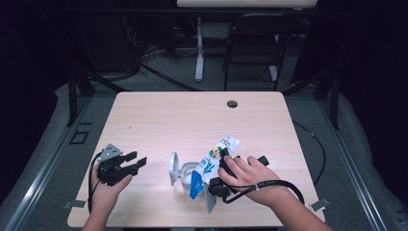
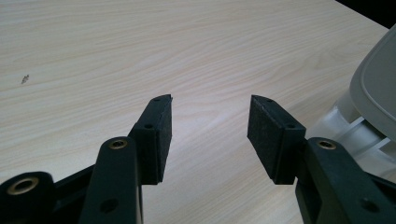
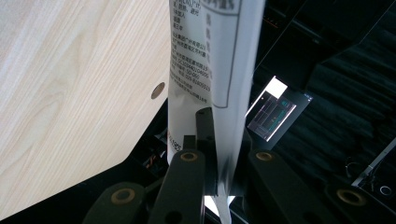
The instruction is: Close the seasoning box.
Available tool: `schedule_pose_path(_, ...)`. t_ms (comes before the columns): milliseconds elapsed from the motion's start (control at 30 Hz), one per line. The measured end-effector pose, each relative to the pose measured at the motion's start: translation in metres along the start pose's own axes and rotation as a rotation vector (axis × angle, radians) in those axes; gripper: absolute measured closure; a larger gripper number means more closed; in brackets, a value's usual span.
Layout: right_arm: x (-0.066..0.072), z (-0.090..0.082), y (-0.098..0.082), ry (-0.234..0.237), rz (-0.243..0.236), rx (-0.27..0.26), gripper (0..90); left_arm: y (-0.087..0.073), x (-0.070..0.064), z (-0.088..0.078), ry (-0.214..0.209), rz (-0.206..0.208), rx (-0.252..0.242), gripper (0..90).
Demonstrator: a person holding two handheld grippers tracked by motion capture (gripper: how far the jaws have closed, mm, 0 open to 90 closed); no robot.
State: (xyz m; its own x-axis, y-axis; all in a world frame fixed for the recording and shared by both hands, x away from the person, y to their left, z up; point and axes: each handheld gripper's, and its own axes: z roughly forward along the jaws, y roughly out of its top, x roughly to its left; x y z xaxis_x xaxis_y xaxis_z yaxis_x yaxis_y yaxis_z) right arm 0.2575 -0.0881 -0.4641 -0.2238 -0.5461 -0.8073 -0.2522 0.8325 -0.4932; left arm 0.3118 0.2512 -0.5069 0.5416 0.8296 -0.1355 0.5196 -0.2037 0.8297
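A white printed pouch [image 1: 226, 143] is tilted above a white plastic container [image 1: 185, 174] whose round lid [image 1: 173, 168] stands open at its left. My right gripper [image 1: 224, 159] is shut on the pouch near its middle, and the pouch's blue-and-white lower end [image 1: 195, 185] points down beside the container. In the right gripper view the pouch [image 3: 205, 56] rises between the pinching jaws of that gripper [image 3: 223, 140]. My left gripper [image 1: 137, 161] rests on the table left of the container, open with nothing in it. In the left gripper view its fingertips [image 2: 210, 100] stand wide apart, with the container lid [image 2: 376, 88] at the right edge.
The light wooden table [image 1: 192, 120] has a cable hole [image 1: 232, 103] near its far edge. A black chair [image 1: 252, 43] and a table leg stand beyond it on the dark floor. A cable trails off the table's right side.
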Motion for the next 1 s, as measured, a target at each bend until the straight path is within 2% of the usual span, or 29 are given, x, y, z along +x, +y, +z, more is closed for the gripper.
schedule_pose_path(367,-0.0018,-0.0018,0.0007,0.008,-0.017,0.017,87.9,-0.0002,-0.0001,0.0001,-0.001,-0.001,0.001,50.5)
schedule_pose_path(567,-0.0003,-0.0007,-0.0006,0.005,0.013,0.001,87.9,-0.0002,-0.0003,0.0003,-0.001,0.0,0.002,50.5)
schedule_pose_path(633,0.0001,-0.0004,-0.0009,-0.007,0.007,0.006,87.9,-0.0002,-0.0003,0.0003,0.0,0.0,0.002,50.5)
schedule_pose_path(700,0.0003,0.0003,-0.0015,0.0,0.025,-0.007,87.9,-0.0002,-0.0003,0.0003,0.001,0.0,0.002,50.5)
schedule_pose_path(800,0.0002,-0.0003,-0.0012,0.007,0.024,0.008,87.9,-0.0003,0.0,0.0004,0.001,0.0,0.003,50.5)
schedule_pose_path(833,0.002,0.0017,-0.0025,0.013,0.057,-0.016,88.0,-0.0003,0.0,0.0004,0.001,0.0,0.003,50.5)
schedule_pose_path(900,0.0032,0.0018,-0.0027,0.015,0.067,-0.011,87.9,-0.0003,-0.0001,0.0004,0.001,0.0,0.002,50.5)
schedule_pose_path(933,0.004,0.0018,-0.0031,0.021,0.091,-0.014,87.9,-0.0003,-0.0001,0.0007,0.002,0.0,0.002,50.5)
schedule_pose_path(967,0.0028,0.0002,-0.0024,0.021,0.076,0.005,87.9,-0.0004,-0.0002,0.0009,0.001,0.0,0.002,50.5)
schedule_pose_path(1000,0.005,0.0023,-0.0033,0.022,0.098,-0.019,87.9,-0.0004,-0.0004,0.0011,0.003,0.001,0.005,50.5)
